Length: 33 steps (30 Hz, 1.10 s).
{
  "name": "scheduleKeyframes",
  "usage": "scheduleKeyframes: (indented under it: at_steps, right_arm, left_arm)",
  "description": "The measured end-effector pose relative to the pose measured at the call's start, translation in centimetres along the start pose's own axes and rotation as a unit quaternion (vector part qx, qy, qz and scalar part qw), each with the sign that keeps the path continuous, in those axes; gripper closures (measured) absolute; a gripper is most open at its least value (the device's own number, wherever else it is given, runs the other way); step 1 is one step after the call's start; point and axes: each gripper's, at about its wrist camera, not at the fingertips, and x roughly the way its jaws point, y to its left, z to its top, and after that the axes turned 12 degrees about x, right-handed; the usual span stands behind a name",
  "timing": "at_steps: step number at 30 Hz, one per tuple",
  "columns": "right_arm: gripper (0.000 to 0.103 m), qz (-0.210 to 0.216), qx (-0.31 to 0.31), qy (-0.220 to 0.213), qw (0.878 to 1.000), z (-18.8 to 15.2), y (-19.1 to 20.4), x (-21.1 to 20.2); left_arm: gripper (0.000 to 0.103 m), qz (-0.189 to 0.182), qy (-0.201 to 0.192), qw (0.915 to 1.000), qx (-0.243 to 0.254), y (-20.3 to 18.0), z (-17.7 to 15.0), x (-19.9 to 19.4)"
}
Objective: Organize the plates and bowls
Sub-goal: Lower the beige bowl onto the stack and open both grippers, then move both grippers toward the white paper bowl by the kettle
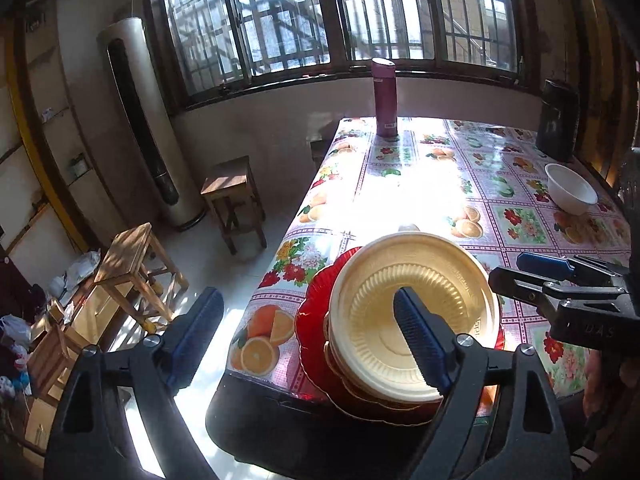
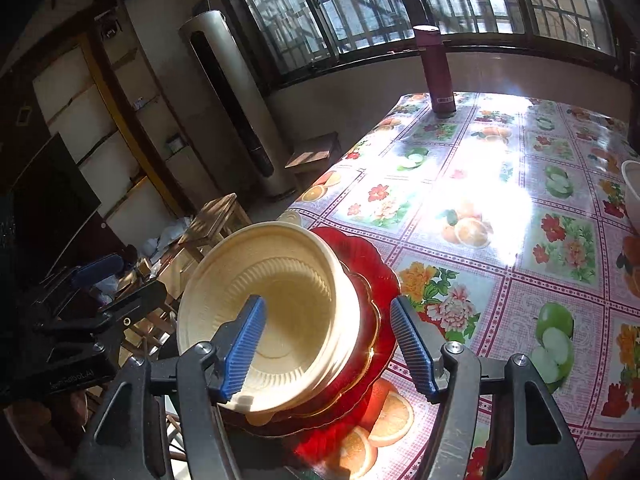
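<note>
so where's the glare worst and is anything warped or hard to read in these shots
Left wrist view: sunlight through the window blows out the middle of the tablecloth, and the window bars bow from the fisheye. Right wrist view: the same white patch washes out the tablecloth pattern, the red plate glows, and the left side of the room is dark.

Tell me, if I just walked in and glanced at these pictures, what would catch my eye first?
Probably the stack of cream bowls on a red glass plate, sitting at the near corner of a table covered in a bright fruit-and-flower cloth. Two open grippers with blue pads, the left gripper and the right gripper, frame the stack. Farther back, a maroon flask stands by the barred window, and a lone white bowl sits to the right.
</note>
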Motion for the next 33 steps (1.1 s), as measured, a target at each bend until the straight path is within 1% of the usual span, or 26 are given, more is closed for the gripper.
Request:
scheduleKeyframes:
  at_steps: [1, 2, 3, 5, 6, 7, 8, 10, 12, 13, 16, 19, 21, 24, 26, 29, 31, 33]
  right_arm:
    - [0.034, 0.006, -0.001, -0.008, 1.0, 0.1, -0.3, -0.9]
    - [0.03, 0.008, -0.004, -0.019, 1.0, 0.1, -0.6, -1.9]
    - [0.028, 0.007, -0.007, -0.031, 0.999, 0.1, -1.0, -3.0]
    - [0.02, 0.007, -0.01, -0.057, 0.998, 0.3, -2.1, -5.7]
    - [0.017, 0.006, -0.008, -0.07, 0.998, 0.3, -2.8, -7.0]
    - [0.01, 0.006, -0.006, -0.081, 0.997, 0.4, -3.5, -8.4]
    - [0.0, 0.002, -0.005, -0.093, 0.996, 0.5, -4.3, -9.8]
    - [0.0, -0.013, -0.011, -0.121, 0.992, 0.5, -5.7, -12.9]
    - [0.0, -0.037, -0.024, -0.158, 0.987, 0.3, -7.2, -16.3]
    - [0.0, -0.047, -0.028, -0.178, 0.982, 0.1, -7.8, -18.0]
    - [0.0, -0.074, -0.021, -0.258, 0.963, -0.8, -10.4, -24.1]
    - [0.0, -0.095, -0.004, -0.331, 0.939, -1.9, -13.1, -29.9]
    - [0.0, -0.12, 0.011, -0.366, 0.923, -2.7, -15.0, -33.2]
    - [0.0, -0.151, 0.041, -0.399, 0.904, -3.8, -17.9, -36.8]
    - [0.0, -0.164, 0.061, -0.411, 0.895, -4.3, -19.7, -38.6]
    - [0.0, -0.181, 0.083, -0.416, 0.887, -4.8, -22.1, -40.2]
    - [0.0, -0.186, 0.1, -0.419, 0.883, -5.0, -23.8, -40.9]
    - [0.0, -0.184, 0.116, -0.42, 0.881, -5.2, -25.2, -41.4]
  left_arm:
    - [0.011, 0.004, -0.028, 0.9996, -0.002, -0.1, 0.3, -1.2]
    - [0.004, 0.003, -0.059, 0.9982, -0.004, -0.3, 0.8, -2.5]
    - [0.0, -0.002, -0.092, 0.9957, -0.008, -0.6, 1.3, -3.8]
    - [0.0, -0.029, -0.156, 0.9871, -0.017, -1.3, 2.3, -6.4]
    - [0.0, -0.045, -0.183, 0.9819, -0.021, -1.8, 2.8, -7.5]
    - [0.0, -0.062, -0.21, 0.9754, -0.026, -2.4, 3.3, -8.6]
    - [0.0, -0.082, -0.235, 0.9681, -0.029, -3.0, 3.8, -9.5]
    - [0.0, -0.124, -0.271, 0.9539, -0.035, -4.2, 5.1, -10.9]
    - [0.0, -0.171, -0.294, 0.9396, -0.04, -5.7, 6.4, -11.8]
    - [0.0, -0.191, -0.301, 0.9335, -0.041, -6.6, 7.1, -12.1]
    - [0.0, -0.246, -0.311, 0.9172, -0.038, -9.6, 9.1, -12.9]
    - [0.0, -0.284, -0.306, 0.9082, -0.028, -12.8, 10.9, -13.0]
    - [0.0, -0.307, -0.295, 0.905, -0.016, -15.2, 11.7, -13.2]
    - [0.0, -0.344, -0.276, 0.8975, 0.008, -18.6, 12.5, -13.2]
    - [0.0, -0.354, -0.268, 0.8958, 0.026, -20.8, 12.7, -13.5]
    - [0.0, -0.367, -0.257, 0.8924, 0.052, -23.3, 13.2, -13.8]
    - [0.0, -0.367, -0.249, 0.8935, 0.069, -24.7, 13.3, -13.9]
    - [0.0, -0.367, -0.24, 0.895, 0.082, -25.9, 13.8, -13.7]
